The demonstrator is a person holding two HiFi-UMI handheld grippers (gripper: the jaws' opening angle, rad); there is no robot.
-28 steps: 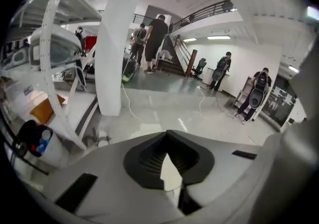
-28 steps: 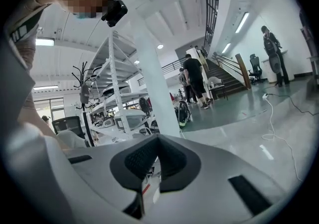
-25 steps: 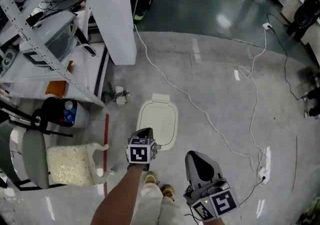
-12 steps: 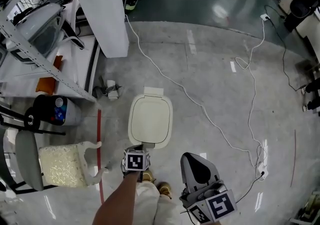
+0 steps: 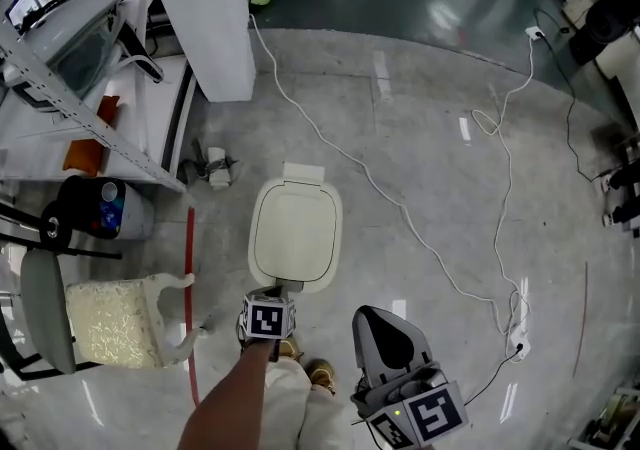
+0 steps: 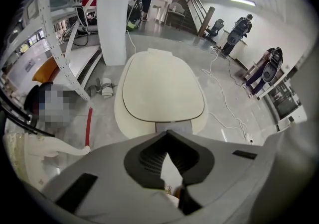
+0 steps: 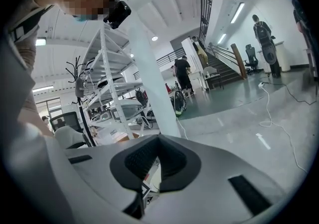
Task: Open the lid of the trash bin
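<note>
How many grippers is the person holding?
2. The left gripper is at the near edge of the trash bin lid; the right gripper is off to its right, away from the bin.

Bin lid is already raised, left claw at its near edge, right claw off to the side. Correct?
No: the left gripper view shows the lid closed flat on the trash bin; left claw at its near edge, right claw off to the side.
</note>
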